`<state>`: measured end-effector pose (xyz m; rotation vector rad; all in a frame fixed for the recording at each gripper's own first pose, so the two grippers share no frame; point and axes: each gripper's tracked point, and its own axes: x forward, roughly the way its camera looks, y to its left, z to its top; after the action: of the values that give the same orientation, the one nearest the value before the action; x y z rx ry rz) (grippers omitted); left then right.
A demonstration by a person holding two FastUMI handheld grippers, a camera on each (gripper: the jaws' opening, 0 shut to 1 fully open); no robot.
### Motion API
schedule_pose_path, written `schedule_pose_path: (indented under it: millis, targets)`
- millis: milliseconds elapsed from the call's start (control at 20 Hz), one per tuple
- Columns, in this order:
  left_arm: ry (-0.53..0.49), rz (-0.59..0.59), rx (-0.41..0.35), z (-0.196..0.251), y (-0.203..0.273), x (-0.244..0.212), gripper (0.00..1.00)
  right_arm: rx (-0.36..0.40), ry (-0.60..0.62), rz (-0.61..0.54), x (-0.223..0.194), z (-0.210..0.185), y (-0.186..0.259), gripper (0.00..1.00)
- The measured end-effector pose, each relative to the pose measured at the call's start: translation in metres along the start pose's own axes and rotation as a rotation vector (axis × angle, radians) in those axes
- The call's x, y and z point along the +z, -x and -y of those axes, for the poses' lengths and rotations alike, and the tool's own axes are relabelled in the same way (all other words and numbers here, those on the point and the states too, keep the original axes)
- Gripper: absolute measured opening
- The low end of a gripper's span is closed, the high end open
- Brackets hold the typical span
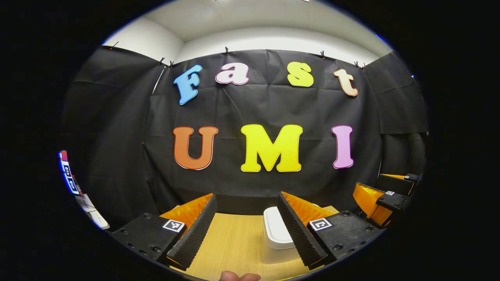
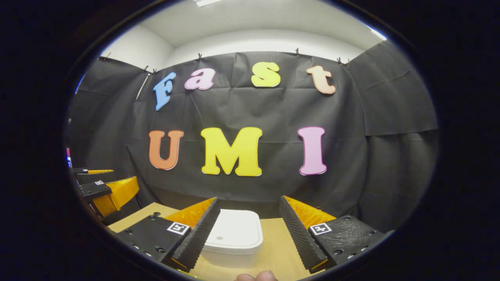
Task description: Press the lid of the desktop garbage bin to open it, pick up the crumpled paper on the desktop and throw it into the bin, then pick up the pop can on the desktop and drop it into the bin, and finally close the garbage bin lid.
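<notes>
Bin point(image 2: 233, 234) with lid down, ahead between right gripper's point(image 2: 247, 230) wide jaws

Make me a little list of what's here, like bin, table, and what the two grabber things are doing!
bin: white garbage bin on the table, lid down
table: light wooden desktop
left gripper: fingers spread apart, nothing between them, bin ahead near its right finger
right gripper: fingers spread apart, holding nothing, bin just ahead near its left finger
grippers' places: side by side; each shows at the edge of the other's view
task so far: lid not yet pressed open
</notes>
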<state>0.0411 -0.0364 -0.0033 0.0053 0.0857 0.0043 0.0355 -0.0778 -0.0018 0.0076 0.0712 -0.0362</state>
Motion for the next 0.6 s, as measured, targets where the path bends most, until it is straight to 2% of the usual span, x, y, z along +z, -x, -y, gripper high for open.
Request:
schedule_pose_path:
  millis: [600]
  targets:
    - [0.005,-0.007,0.008,-0.003,-0.0019,-0.0025,1.0,0.006,-0.001,-0.009,-0.0037,-0.0055,-0.0039,0.95]
